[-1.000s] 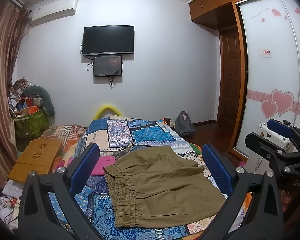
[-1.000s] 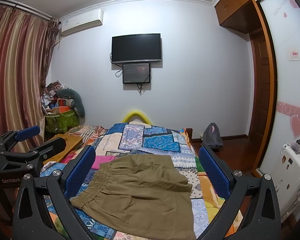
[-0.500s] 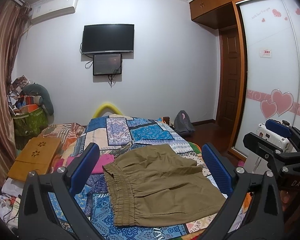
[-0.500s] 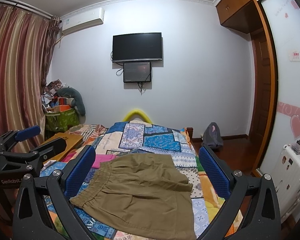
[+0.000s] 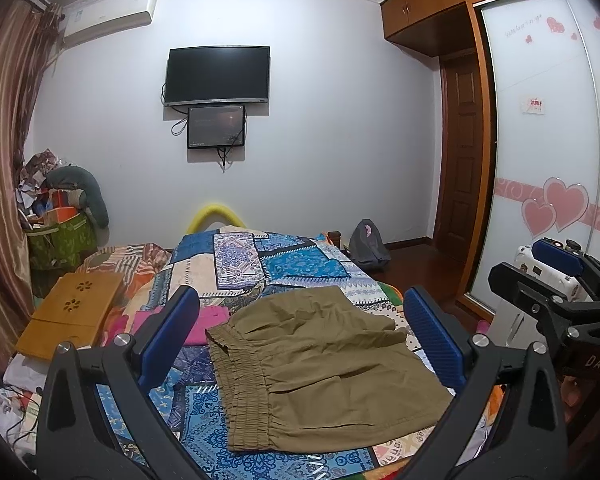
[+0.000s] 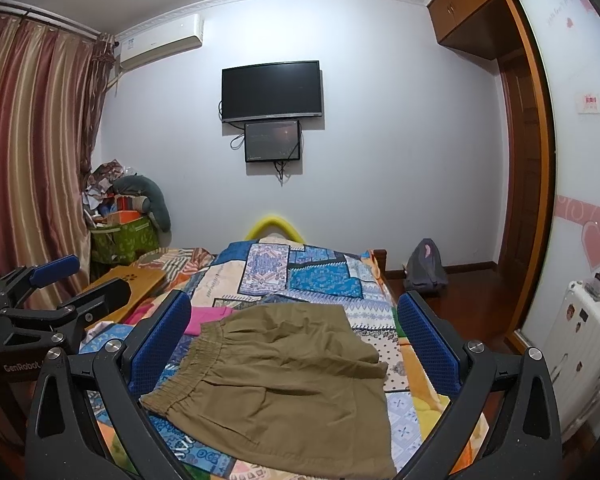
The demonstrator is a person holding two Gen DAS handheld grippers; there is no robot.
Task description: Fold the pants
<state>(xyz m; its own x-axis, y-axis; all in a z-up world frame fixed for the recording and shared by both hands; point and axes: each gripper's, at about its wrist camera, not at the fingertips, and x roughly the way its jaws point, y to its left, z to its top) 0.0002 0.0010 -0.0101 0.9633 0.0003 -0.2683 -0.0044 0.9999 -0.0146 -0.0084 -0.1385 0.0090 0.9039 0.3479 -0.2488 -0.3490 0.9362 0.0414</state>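
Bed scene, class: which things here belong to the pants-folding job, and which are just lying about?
Belong to the job:
pants
left tool, open
right tool, open
bed, the folding surface

Just lying about:
pink cloth
lap desk
backpack
TV
green bag

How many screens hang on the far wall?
2. A large black television hangs high on the wall facing the bed, and a smaller dark screen hangs just beneath it with cables dangling below. Both views show only these two.
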